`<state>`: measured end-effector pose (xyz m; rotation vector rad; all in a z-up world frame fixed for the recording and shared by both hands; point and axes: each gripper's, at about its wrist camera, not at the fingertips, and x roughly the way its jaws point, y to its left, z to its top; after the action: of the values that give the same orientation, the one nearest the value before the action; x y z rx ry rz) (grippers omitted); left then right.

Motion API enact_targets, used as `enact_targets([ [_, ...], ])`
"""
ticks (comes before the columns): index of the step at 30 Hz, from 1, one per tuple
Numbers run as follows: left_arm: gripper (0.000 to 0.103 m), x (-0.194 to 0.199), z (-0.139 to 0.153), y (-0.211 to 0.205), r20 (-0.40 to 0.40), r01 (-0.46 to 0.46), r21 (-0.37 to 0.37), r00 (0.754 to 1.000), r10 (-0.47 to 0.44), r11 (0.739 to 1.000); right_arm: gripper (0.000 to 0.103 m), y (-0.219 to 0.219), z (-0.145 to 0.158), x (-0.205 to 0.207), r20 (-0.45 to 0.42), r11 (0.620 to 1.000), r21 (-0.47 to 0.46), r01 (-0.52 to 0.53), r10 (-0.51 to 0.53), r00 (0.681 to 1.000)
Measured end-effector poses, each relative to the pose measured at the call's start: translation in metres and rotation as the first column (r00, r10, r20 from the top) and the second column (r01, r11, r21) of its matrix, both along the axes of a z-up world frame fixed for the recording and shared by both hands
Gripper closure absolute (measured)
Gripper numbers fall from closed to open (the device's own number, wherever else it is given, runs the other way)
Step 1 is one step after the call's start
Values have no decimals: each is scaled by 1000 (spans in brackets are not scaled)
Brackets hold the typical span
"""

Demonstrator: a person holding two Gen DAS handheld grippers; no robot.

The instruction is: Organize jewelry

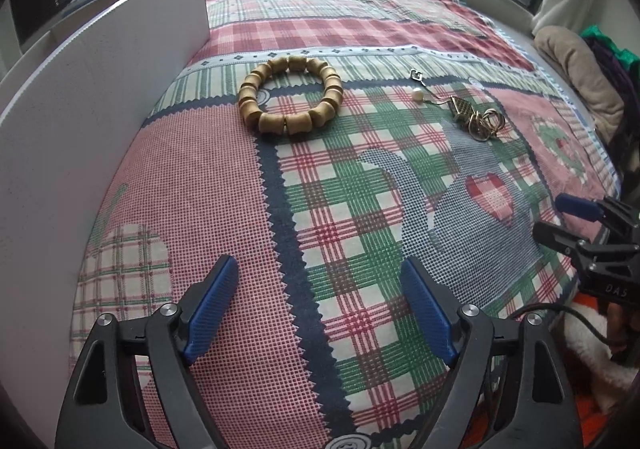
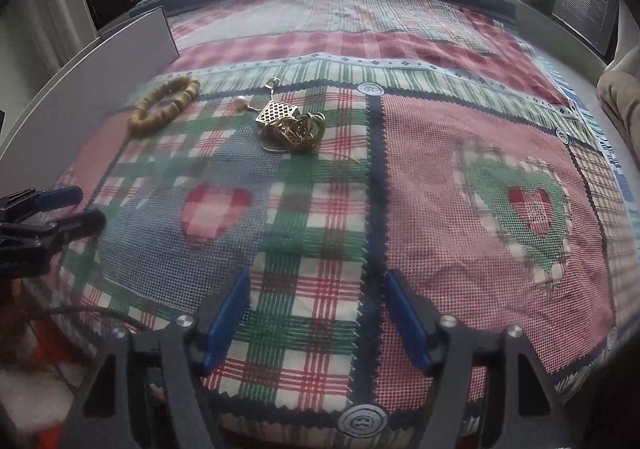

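Both empty. Left gripper (image 1: 320,309) spread wide, right gripper (image 2: 316,313) spread too. Wooden bead bracelet (image 1: 291,94) lying flat at 12 o'clock from left; gold chain tangle (image 2: 294,127) at 11 o'clock from right. Left nearer bracelet.

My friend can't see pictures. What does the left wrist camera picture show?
A wooden bead bracelet and a tangle of gold jewelry with a pearl lie on a patchwork plaid bedspread. The open left gripper holds nothing; a white board stands at left.
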<state>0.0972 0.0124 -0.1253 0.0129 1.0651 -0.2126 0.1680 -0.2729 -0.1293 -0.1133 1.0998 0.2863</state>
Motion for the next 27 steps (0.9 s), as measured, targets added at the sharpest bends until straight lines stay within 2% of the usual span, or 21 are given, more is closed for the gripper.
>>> enact_targets([
  [7,15,3,7,-1,0,16,-5,1000,-16,1000,28,0,0,1,-12,1000,10,-4,4,1000],
  [11,14,19,41,3,81,46,-86,996,-39,995,28,-3,0,2,-13,999,34,5,-4,1000],
  [13,12,31,54,-1,124,85,-102,990,-72,991,28,-4,1,2,-13,999,45,11,-10,1000],
  [16,13,55,54,-20,144,150,-25,979,-144,988,28,-5,1,2,-12,999,51,13,-13,1000],
  [17,14,63,49,-27,137,167,11,976,-167,986,28,-6,1,2,-11,998,54,14,-13,1000],
  [19,26,77,37,-35,115,195,63,973,-201,979,28,-9,3,1,-7,998,66,19,-19,1000],
  [21,34,91,25,-39,77,207,90,974,-214,974,28,-14,8,0,3,996,88,23,-23,1000],
  [25,38,110,3,-40,13,197,120,980,-200,973,28,-26,27,11,40,989,145,-11,6,999],
  [26,41,109,3,-36,26,189,93,981,-192,978,28,-27,33,17,55,988,150,-29,21,998],
  [27,50,108,3,-35,23,182,80,983,-185,980,28,-27,38,24,73,988,149,-50,39,997],
])
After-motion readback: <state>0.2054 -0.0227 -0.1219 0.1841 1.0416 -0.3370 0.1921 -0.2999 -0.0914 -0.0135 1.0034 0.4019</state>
